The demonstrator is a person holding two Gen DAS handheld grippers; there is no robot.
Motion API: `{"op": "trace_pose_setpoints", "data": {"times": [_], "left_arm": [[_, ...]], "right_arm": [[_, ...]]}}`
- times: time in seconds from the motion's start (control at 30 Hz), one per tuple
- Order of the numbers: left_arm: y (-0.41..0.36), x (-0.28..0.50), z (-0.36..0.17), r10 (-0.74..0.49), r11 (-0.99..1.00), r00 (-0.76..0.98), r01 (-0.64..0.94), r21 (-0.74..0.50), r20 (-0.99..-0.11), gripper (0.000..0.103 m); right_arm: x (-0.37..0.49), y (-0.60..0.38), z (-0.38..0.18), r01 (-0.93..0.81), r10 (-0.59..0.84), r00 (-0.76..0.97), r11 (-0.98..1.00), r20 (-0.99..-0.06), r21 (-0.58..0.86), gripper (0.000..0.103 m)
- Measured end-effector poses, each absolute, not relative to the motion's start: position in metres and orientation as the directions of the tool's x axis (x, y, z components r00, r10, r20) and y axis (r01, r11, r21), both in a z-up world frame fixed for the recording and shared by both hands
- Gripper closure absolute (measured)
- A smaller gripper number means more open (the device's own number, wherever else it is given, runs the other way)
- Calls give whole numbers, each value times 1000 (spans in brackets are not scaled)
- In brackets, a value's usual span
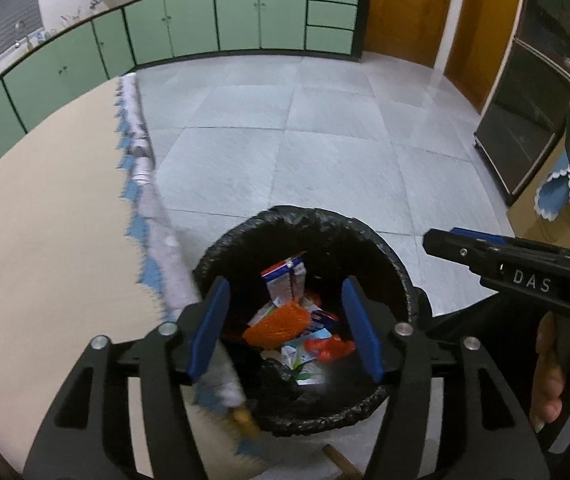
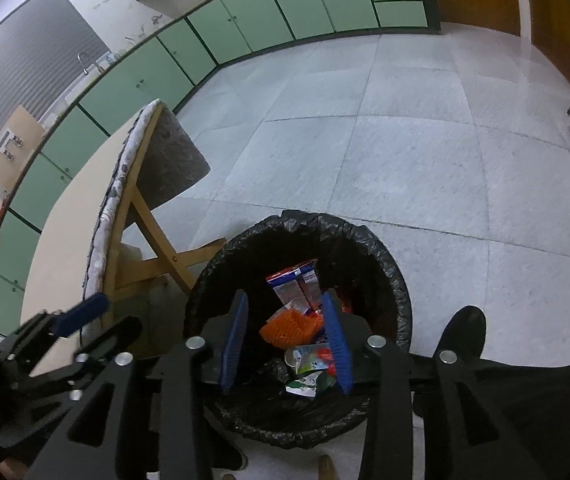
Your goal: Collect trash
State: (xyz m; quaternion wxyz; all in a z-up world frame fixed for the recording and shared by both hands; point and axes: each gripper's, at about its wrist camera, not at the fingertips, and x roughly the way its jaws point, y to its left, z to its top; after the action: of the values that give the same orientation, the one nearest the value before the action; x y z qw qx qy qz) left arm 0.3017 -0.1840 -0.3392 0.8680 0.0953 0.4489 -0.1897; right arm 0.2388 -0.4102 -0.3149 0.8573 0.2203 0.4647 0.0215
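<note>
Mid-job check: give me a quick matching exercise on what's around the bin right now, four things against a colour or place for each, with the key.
Things:
1. bin liner
2. mesh net
3. carton
4. cabinet doors

Descriptions:
A. pale green, along the far wall
B. orange, lying on top of the trash in the bin
C. black, folded over the bin's rim
D. red and white, standing at the far side inside the bin

Pairs: 1-C, 2-B, 3-D, 4-A
</note>
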Motion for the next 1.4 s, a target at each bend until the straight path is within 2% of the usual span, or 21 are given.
{"op": "trace_pose_setpoints", "data": {"times": [0.13,0.2,0.27,0.37,0.73,0.93,1.23,1.4], "left_arm": [[-173,294,-327,-241,920,537,393,-13,-808,42],[-169,287,-314,-245,922,557,386,-14,-794,37],[-163,277,-299,-247,927,584,375,-12,-773,26],[-152,262,-273,-237,938,634,348,-2,-736,17],[-94,203,-171,-136,985,785,175,7,-605,10],[-74,162,-126,-90,994,848,110,8,-523,8],[-58,106,-74,-35,999,912,42,10,-409,6],[-54,86,-54,24,999,926,-10,40,-377,6]], "right_arm": [[236,-404,-306,152,238,572,910,-785,387,63],[233,-400,-295,135,228,590,918,-775,373,59],[228,-395,-284,120,219,607,925,-764,361,55],[220,-388,-265,106,207,633,931,-746,348,46],[164,-360,-163,38,133,776,966,-616,257,18],[133,-340,-118,17,85,839,983,-538,182,8],[87,-325,-77,54,-3,883,994,-470,95,6],[62,-321,-52,144,-107,903,988,-417,57,6]]}}
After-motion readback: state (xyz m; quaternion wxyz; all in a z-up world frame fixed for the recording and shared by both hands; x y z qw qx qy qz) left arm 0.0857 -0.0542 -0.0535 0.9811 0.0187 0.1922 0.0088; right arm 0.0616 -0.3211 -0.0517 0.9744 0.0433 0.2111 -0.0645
